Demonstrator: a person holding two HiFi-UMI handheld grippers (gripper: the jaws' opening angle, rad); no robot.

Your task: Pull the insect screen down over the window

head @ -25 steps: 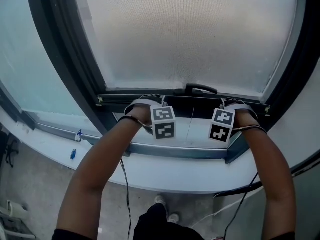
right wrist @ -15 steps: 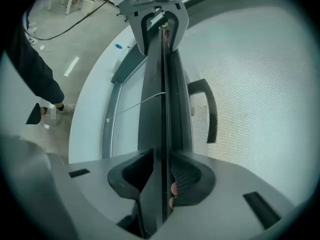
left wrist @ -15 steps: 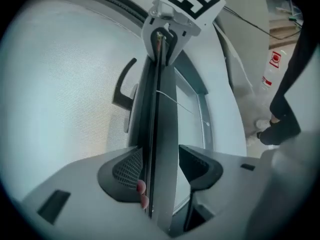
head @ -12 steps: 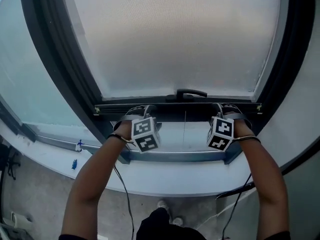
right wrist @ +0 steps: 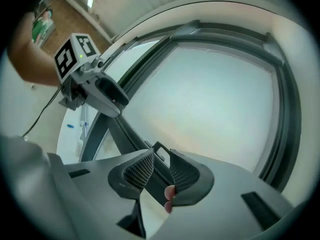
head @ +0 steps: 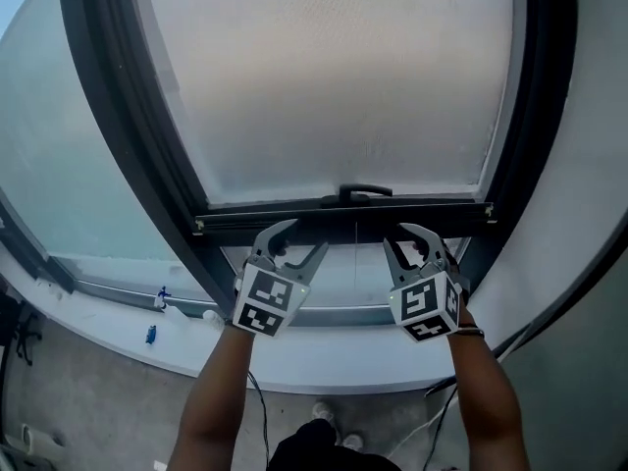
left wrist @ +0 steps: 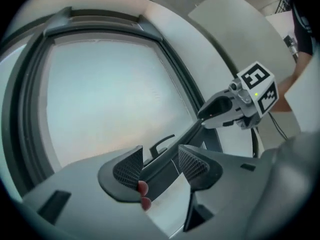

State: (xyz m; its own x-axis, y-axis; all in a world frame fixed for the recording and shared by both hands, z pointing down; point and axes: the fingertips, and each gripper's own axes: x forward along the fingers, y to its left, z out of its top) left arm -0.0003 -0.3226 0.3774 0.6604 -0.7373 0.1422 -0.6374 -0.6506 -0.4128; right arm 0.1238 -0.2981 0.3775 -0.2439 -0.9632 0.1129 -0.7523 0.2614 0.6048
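A: Your left tongs (head: pixel 302 235) stand wide, empty; the right tongs (head: pixel 397 235) narrower, empty too.
B: And the insect screen (head: pixel 334 86)?
A: Its bottom bar (head: pixel 285 212) sits just beyond both tips; its handle (head: pixel 365 192) between them.

Head camera looks steeply down, from close above, onto the pale mesh insect screen (head: pixel 334 96) in its dark window frame (head: pixel 108 116), with the left tongs (head: pixel 302 238) and right tongs (head: pixel 404 238) low in view. Each tongs camera sits close behind its own grey jaws, facing the screen's curved black handle (head: pixel 365 191); each also catches the other tongs
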